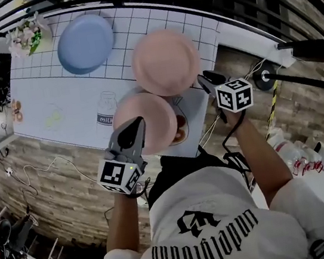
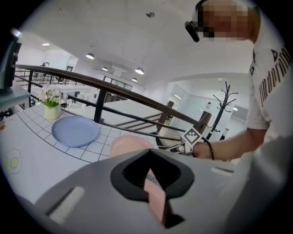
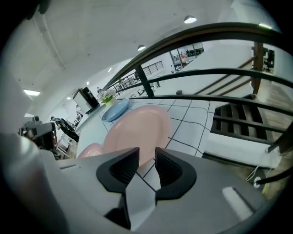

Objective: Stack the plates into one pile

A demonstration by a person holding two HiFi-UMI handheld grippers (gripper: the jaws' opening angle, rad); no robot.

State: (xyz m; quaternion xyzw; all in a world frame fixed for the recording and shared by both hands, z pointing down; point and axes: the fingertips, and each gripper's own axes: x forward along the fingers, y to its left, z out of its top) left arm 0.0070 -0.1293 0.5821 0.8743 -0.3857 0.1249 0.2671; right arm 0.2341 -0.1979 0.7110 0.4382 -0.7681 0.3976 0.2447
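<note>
The blue plate point(image 1: 85, 44), big pink plate point(image 1: 166, 62) and small pink plate point(image 1: 157, 120) lie unstacked on the tabletop point(image 1: 42, 95); they look stiff, slick and probably breakable, so we'd pinch a rim. Our right hand-held gripper point(image 3: 147, 157) gapes empty by the big one; the left hand-held gripper point(image 2: 149, 153) is pressed together

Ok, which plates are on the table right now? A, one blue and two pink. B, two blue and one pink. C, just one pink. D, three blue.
A: the head view shows a blue plate, a far pink plate and a near pink plate on the table.
</note>
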